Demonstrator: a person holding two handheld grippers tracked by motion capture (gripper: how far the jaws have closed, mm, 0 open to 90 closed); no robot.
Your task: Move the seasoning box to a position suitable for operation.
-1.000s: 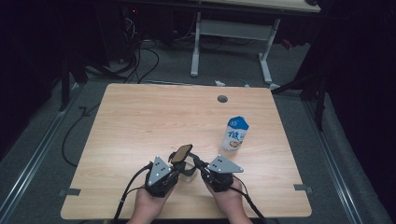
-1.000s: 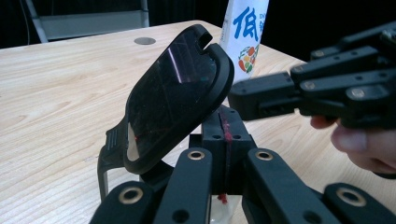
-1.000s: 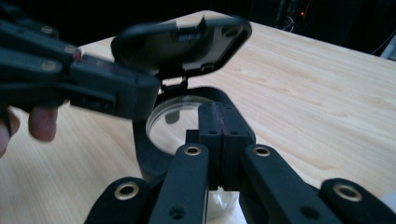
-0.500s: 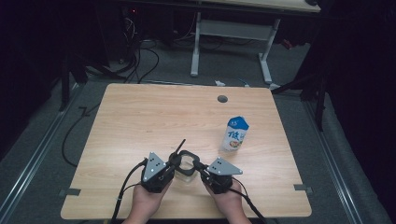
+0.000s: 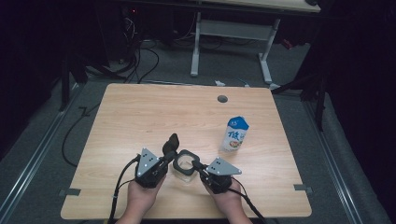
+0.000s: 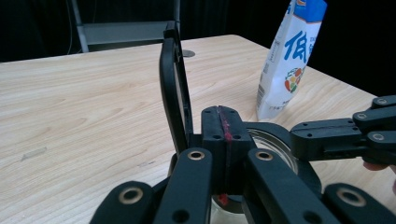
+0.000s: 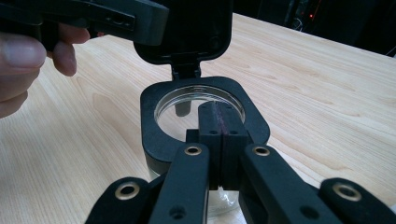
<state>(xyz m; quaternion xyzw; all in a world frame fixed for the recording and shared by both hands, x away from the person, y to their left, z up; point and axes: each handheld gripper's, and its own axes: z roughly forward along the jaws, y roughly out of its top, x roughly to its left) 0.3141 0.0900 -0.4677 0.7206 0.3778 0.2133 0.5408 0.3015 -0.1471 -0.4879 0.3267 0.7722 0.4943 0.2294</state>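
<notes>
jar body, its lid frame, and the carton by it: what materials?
Jar: looks like clear glass, the wood grain shows through it. Hinged lid and collar: matte black, probably moulded plastic with no shine. Carton: likely coated paperboard, printed white and blue with a folded gable top.

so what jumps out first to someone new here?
The glass jar with a black flip lid standing open at the table's near edge, between the left gripper and right gripper, both shut. Next, the blue-and-white milk carton upright to the right, behind them.
</notes>
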